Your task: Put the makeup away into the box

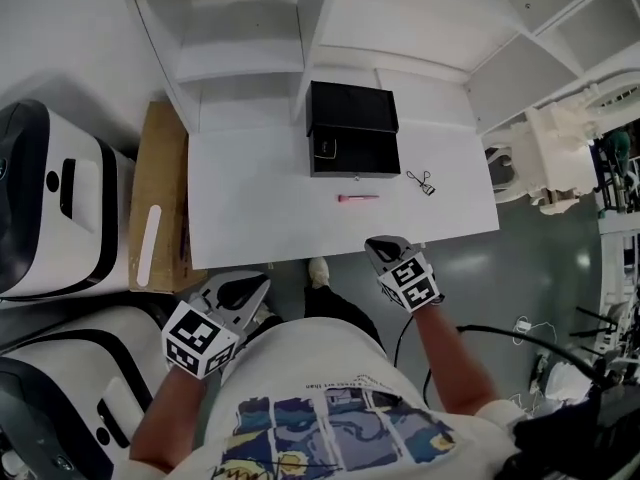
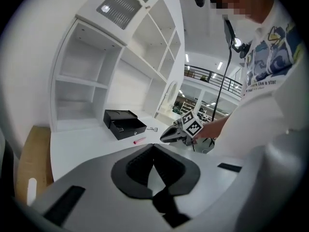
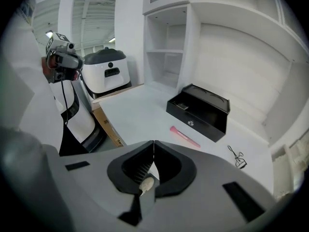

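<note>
An open black box [image 1: 352, 128] stands at the back of the white table [image 1: 250, 208], with its lid tilted up. In front of it lie a pink makeup stick [image 1: 357, 198] and a black eyelash curler [image 1: 422, 182]. My right gripper [image 1: 372, 244] hovers at the table's front edge, short of the pink stick [image 3: 184, 136], shut and empty. My left gripper [image 1: 262, 280] is lower left, off the table's front edge, jaws closed tip to tip with nothing in them. From the left gripper view I see the box [image 2: 123, 123], the stick [image 2: 139, 140] and the right gripper [image 2: 176, 134].
White shelving [image 1: 250, 38] backs the table. A cardboard box [image 1: 160, 198] leans at the table's left side, beside white-and-black machines [image 1: 55, 198]. White equipment [image 1: 550, 148] stands at the right, and a cable [image 1: 480, 333] trails over the grey floor.
</note>
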Demonstrator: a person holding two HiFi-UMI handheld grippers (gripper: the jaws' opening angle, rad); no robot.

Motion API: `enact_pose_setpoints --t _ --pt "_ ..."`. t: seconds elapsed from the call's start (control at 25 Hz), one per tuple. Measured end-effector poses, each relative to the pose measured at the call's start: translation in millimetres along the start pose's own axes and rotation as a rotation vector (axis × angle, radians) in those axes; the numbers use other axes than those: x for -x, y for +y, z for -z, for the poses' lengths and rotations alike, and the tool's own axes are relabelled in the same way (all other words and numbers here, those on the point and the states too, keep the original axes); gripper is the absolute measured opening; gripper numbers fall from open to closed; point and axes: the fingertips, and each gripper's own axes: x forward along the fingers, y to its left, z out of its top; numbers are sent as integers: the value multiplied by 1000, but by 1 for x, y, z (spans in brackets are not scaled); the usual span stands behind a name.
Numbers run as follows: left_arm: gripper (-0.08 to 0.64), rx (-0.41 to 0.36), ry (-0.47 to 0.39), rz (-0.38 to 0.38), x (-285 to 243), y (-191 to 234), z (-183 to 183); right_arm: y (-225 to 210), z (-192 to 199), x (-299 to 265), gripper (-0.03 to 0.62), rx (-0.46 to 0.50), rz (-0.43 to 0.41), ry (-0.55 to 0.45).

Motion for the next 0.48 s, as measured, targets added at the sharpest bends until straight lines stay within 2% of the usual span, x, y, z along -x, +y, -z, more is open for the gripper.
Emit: enact_pose_setpoints --t 0.16,0.32,0.48 --pt "14 0 -12 3 -22 -5 -18 -50 31 10 26 -57 64 15" --pt "14 -48 -3 25 -49 -11 -40 -108 57 16 28 -113 125 27" --pt "14 -58 8 14 -76 -9 -58 -162 79 18 33 -139 171 48"
